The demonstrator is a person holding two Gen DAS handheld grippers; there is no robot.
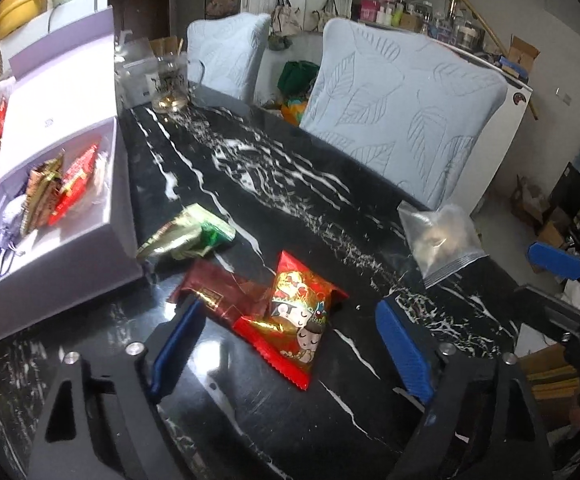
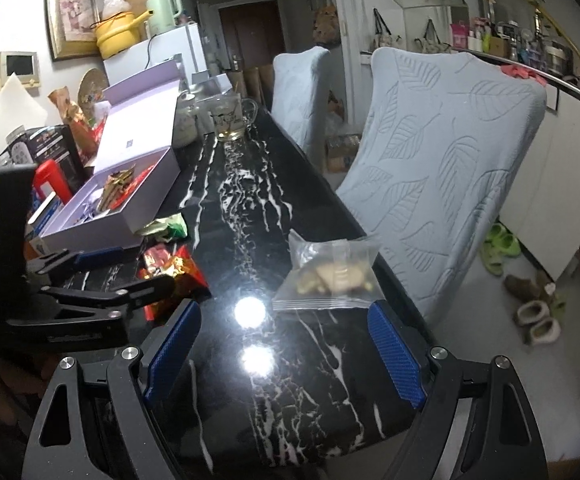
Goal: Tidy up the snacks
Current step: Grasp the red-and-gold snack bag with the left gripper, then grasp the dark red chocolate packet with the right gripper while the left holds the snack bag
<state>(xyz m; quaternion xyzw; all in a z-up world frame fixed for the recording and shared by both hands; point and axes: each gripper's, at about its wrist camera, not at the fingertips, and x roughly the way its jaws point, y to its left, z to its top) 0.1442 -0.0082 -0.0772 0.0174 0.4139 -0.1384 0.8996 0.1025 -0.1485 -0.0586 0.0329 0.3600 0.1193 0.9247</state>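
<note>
Item one: a red foil snack packet printed with cartoon faces [image 1: 298,320] lies flat on the black white-veined marble table [image 1: 290,200]. We see it between and just ahead of the blue-padded fingers of our left gripper [image 1: 285,348], whose jaws stand wide apart and hold nothing.

Item two: a dark red foil wrapper [image 1: 221,292], partly tucked under the first, near the left finger.

Item three: a crumpled gold-and-green foil packet [image 1: 187,237], just beside the open lilac cardboard box [image 1: 69,276], which holds more red and gold wrappers [image 1: 55,188].

Item four: a clear zip bag of pale biscuits [image 2: 332,276] at the table's far edge, just ahead of our right gripper [image 2: 283,352], likewise wide open and empty.

Beyond: a glass mug [image 2: 229,120] and two pale blue leaf-patterned chairs [image 2: 446,168].
</note>
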